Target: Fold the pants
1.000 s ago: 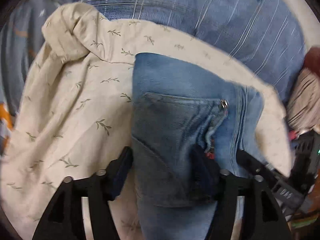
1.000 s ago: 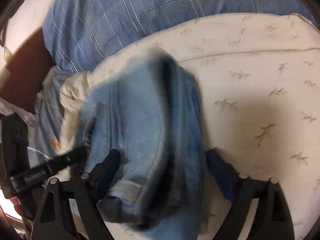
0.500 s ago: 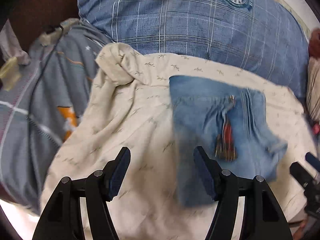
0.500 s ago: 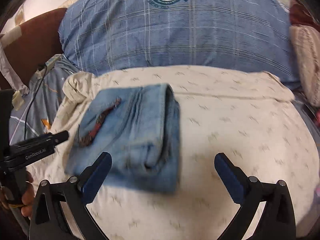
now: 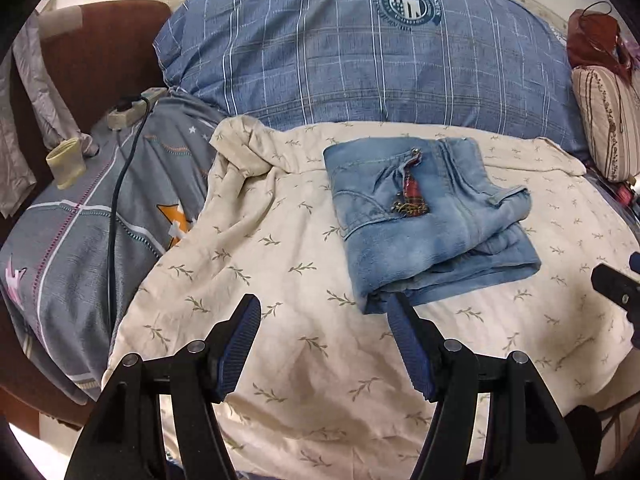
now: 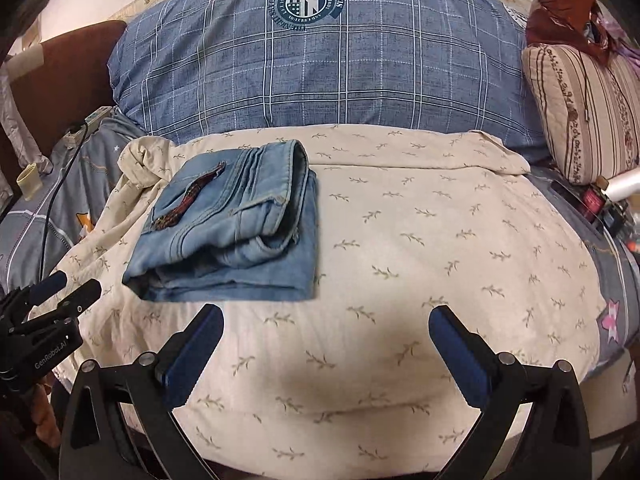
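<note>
Hovering above the bed, the left gripper has its jaws apart with nothing between them; only cream sheet shows in the gap. Its right pad sits in front of the near corner of the pants in the left wrist view; contact cannot be confirmed. The right gripper stands at its widest, jaws having just been opening, nothing between them, bare sheet below.

The pants, blue denim, lie folded into a compact stack on the cream leaf-print sheet, toward its left half in the right wrist view. A red patterned tag lies on the top layer, beside the seam. The folded layers show at the near edge.

Behind the sheet: large blue plaid pillow. Right: striped cushion. Left: grey star-print bedding with a black cable running to a power strip.
</note>
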A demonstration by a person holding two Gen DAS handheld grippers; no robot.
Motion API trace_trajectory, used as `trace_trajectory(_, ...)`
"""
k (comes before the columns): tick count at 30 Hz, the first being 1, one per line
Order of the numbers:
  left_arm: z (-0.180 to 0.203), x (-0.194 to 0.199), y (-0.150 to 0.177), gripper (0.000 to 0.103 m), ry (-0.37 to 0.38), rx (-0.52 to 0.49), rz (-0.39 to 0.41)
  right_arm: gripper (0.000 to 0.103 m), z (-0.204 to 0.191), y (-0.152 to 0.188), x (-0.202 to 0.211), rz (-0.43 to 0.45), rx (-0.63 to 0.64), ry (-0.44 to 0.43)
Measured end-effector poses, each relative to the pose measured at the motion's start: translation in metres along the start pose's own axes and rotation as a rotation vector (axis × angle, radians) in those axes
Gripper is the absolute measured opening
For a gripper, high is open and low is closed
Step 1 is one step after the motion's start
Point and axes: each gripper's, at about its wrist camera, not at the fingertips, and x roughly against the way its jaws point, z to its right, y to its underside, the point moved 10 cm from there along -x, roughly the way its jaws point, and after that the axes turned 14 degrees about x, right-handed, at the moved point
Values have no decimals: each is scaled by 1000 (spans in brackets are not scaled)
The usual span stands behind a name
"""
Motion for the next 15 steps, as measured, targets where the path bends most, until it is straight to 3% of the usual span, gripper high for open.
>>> trace_trajectory(15,8,3,5,64,13,-36,-28,103,8,15,11,4,-2,35)
